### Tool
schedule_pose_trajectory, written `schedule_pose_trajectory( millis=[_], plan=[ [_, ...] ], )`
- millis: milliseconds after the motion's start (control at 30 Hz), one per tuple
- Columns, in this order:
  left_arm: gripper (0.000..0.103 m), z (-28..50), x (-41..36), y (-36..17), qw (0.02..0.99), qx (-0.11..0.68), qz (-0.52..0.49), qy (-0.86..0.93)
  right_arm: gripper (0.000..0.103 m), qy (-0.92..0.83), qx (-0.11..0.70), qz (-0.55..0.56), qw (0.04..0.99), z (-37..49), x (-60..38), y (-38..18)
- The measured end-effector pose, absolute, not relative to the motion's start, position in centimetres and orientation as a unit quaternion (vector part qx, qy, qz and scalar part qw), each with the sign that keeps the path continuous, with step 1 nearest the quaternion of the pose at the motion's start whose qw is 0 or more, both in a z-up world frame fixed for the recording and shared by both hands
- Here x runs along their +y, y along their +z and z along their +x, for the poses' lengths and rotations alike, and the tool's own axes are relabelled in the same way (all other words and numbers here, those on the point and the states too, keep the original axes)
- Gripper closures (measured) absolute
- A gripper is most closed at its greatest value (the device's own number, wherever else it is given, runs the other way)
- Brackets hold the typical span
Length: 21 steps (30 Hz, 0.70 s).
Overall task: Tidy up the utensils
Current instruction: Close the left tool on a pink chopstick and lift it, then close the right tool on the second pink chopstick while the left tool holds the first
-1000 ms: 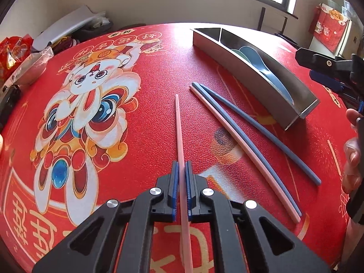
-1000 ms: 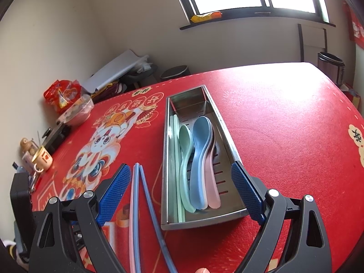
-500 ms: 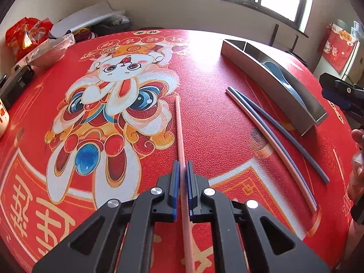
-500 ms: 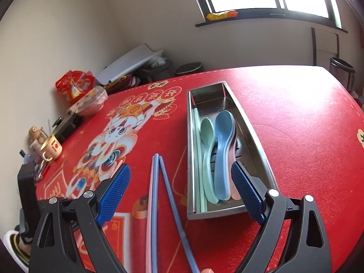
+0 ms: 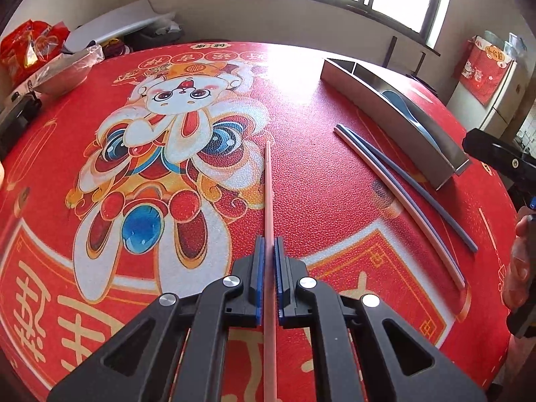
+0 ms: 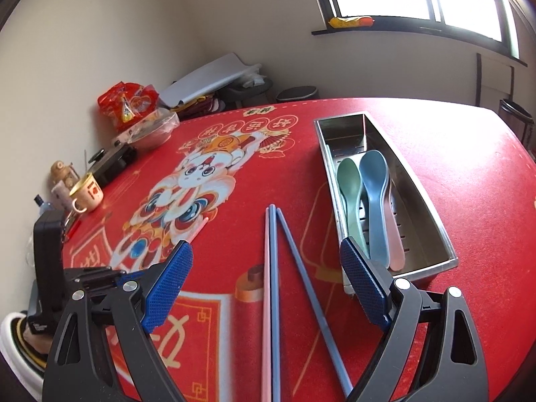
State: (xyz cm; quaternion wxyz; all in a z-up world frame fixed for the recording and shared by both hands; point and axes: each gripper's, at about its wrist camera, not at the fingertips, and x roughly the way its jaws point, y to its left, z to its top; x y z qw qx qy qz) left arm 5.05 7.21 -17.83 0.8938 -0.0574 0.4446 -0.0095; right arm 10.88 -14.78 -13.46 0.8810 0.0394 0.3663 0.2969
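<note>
Left wrist view: left tongs (image 5: pixel 267 261) clenched on a slim pink plastic chopstick (image 5: pixel 269 201), its tip over the red-clothed bench (image 5: pixel 318 181).
Right tongs (image 6: pixel 264 278): spread wide, empty, above three loose chopsticks (image 6: pixel 273 268).
Steel tray (image 6: pixel 432 214): holds pastel spoons (image 6: pixel 373 194).

R gripper (image 6: pixel 266 279) open over chopsticks (image 6: pixel 274 284) (tray (image 6: pixel 432 214) beside).

Spoons (image 6: pixel 372 197) lie in the tray (image 6: pixel 432 221); three chopsticks (image 6: pixel 273 284) lie left of it.
</note>
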Motion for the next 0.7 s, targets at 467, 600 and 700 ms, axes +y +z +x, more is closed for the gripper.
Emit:
schedule_pose_trajectory(
  millis=[467,600,700],
  plan=[
    [0.096,4.1,7.8,-18.0,0.901,0.429,-0.060,-0.027,0.035,0.290,0.378,-0.015,0.879,8.6,-12.9,-14.2],
    [0.096,4.0,8.0,-18.1,0.901,0.427,-0.068,-0.030,0.035,0.291,0.382,-0.022,0.877,8.3,-12.4,-14.4],
    [0.096,4.0,8.0,-18.0,0.902,0.427,-0.063,-0.027,0.035,0.290,0.389,-0.025,0.874,8.3,-12.1,-14.9]
  ],
)
